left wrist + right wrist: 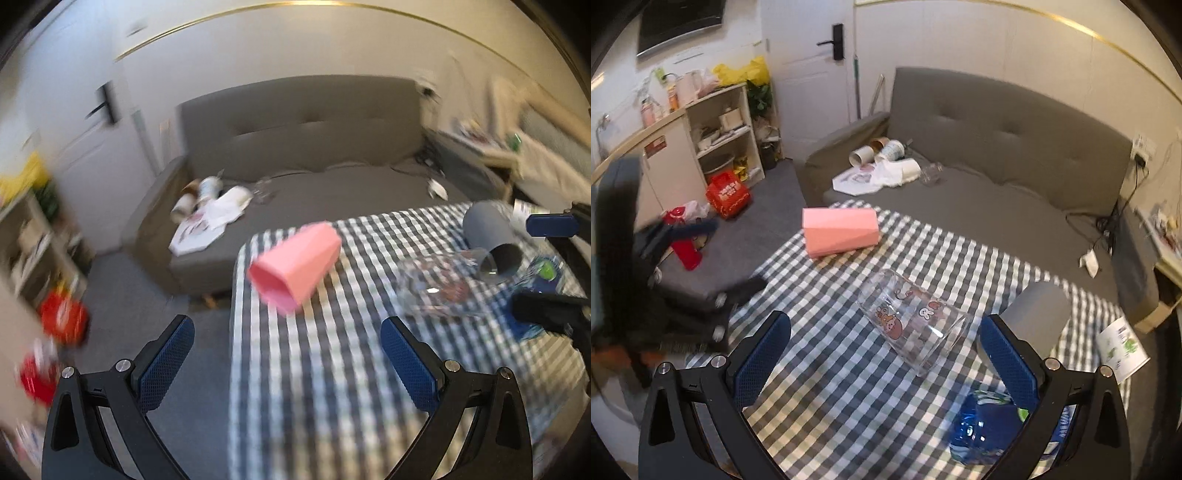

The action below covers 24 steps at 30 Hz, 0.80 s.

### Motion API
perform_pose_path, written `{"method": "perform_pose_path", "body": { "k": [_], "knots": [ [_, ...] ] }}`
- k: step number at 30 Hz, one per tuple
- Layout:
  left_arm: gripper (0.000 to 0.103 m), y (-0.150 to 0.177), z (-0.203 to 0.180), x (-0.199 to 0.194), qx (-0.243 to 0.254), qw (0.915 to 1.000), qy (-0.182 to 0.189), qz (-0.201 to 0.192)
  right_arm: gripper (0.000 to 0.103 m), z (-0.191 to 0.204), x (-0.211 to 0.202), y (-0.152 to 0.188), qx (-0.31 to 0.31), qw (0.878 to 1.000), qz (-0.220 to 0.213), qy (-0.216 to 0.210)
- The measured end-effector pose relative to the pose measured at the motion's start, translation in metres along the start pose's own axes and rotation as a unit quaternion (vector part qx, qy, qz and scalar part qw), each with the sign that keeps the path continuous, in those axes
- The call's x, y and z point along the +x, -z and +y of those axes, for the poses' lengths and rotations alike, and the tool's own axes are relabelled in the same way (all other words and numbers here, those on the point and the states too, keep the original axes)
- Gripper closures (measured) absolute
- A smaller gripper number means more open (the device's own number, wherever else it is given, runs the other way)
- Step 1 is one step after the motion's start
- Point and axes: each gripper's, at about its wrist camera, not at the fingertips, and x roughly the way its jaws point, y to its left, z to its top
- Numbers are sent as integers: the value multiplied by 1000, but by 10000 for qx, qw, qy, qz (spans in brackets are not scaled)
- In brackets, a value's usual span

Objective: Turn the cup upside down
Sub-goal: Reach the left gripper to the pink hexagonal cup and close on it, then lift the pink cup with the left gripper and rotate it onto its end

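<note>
Plainly, the pink cup [295,267] lies on its side ahead of the left gripper [286,363], whose jaws stand wide and empty (the right gripper [882,363] likewise). A careless nudge could roll it off the checked tablecloth [332,369].

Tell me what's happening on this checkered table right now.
A person holds two grippers over the checkered table. Three cups lie on their sides: a pink cup, a clear glass cup with cartoon prints, and a grey cup. The left gripper faces the pink cup, the right gripper the glass one. Both have their jaws open, holding nothing.
</note>
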Motion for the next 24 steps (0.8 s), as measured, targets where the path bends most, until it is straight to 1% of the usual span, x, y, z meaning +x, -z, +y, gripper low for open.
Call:
{"method": "perform_pose_path", "body": {
  "k": [2, 6, 9, 11, 14, 17, 18, 19, 21, 22, 23, 24],
  "knots": [
    [0, -19, -1, 23, 555, 9984, 101, 34, 0, -8, 9, -1, 106, 9999, 95, 61],
    [0, -47, -5, 60, 1199, 9922, 313, 128, 0, -26, 18, -9, 291, 9992, 148, 210],
    [0, -60, -6, 83, 1405, 9886, 472, 257, 0, -41, 22, -12, 466, 9985, 151, 255],
    [0, -65, -10, 97, 1520, 9854, 672, 369, 0, -48, 26, -12, 556, 9979, 149, 306],
    [0, -63, -20, 114, 1841, 9787, 753, 514, 0, -56, 33, -12, 630, 9973, 180, 342],
    [0, -61, -26, 124, 2024, 9735, 843, 648, 0, -60, 38, -10, 683, 9968, 228, 349],
    [6, -61, -27, 126, 2047, 9729, 844, 673, 0, -61, 39, -9, 694, 9968, 236, 332],
    [18, -61, -26, 129, 2036, 9725, 874, 720, 0, -61, 40, -8, 694, 9968, 249, 321],
    [33, -61, -23, 137, 1966, 9715, 936, 940, 0, -61, 40, -6, 686, 9968, 257, 325],
    [35, -61, -22, 140, 1944, 9709, 944, 1030, 0, -61, 40, -5, 692, 9968, 262, 313],
    [39, -61, -21, 143, 1929, 9696, 984, 1139, 0, -61, 40, -4, 703, 9967, 277, 291],
    [40, -60, -20, 143, 1941, 9688, 974, 1192, 0, -60, 40, -3, 711, 9967, 281, 280]
  ]
}}
